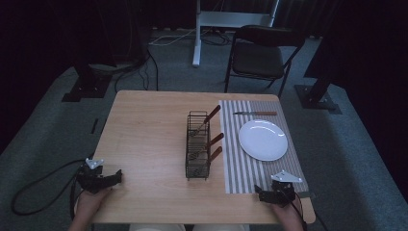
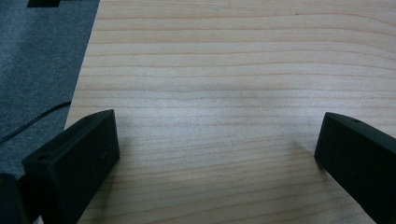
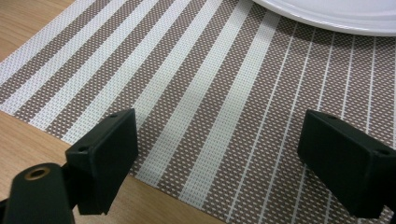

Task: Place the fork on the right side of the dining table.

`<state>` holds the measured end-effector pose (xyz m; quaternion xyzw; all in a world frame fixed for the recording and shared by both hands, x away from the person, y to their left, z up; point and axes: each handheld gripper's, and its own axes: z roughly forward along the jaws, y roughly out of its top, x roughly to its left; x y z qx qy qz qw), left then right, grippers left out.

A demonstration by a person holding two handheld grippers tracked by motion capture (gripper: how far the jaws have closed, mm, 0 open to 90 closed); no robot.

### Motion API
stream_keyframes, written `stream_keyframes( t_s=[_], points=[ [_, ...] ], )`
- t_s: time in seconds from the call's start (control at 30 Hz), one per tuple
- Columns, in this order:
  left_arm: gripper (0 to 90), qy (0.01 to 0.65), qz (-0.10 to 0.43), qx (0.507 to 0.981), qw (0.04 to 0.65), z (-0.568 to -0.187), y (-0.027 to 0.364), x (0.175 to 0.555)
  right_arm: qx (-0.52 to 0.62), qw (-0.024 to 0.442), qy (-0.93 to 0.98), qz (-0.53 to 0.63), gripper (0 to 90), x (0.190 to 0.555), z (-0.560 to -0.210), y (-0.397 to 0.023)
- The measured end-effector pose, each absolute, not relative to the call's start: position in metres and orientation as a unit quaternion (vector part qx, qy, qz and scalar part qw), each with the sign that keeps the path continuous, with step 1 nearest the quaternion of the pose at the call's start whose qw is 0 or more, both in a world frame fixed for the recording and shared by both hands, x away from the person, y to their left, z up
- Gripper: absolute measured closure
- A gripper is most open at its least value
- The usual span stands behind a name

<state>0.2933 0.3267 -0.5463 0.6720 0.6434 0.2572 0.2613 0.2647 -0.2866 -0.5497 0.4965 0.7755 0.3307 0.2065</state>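
A black wire rack [image 1: 197, 146] stands mid-table with three wooden-handled utensils [image 1: 211, 114] leaning in it. To its right lies a striped placemat [image 1: 235, 159] carrying a white plate [image 1: 263, 139], with a knife [image 1: 255, 113] at the mat's far end. My left gripper [image 1: 103, 179] rests open near the table's front left corner, over bare wood [image 2: 219, 116]. At the mat's near edge my right gripper [image 1: 269, 193] stands open above the stripes [image 3: 219, 116], the plate's rim [image 3: 327, 14] just ahead of it.
A wooden table [image 1: 144, 144] on grey carpet. A dark folding chair [image 1: 262, 55] and a white stand leg [image 1: 196, 33] sit beyond the far edge. Cables trail on the floor at the left [image 1: 29, 192].
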Motion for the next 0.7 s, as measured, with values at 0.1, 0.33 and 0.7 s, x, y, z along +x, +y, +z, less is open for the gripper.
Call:
stream_keyframes(
  t_s=[0.1,0.33,0.7],
  points=[
    [0.3,0.643,0.259,0.672,0.262,-0.5465,0.3276,0.2925,0.497,0.206,0.776,0.33,11.9,0.2649,-0.5496,-0.2864],
    [0.3,0.642,0.258,0.673,0.262,-0.5465,0.3288,0.2913,0.498,0.205,0.776,0.327,11.9,0.2652,-0.5489,-0.2858],
    [0.3,0.641,0.258,0.673,0.263,-0.5466,0.3289,0.2912,0.498,0.205,0.777,0.327,11.8,0.2652,-0.549,-0.2859]
  ],
)
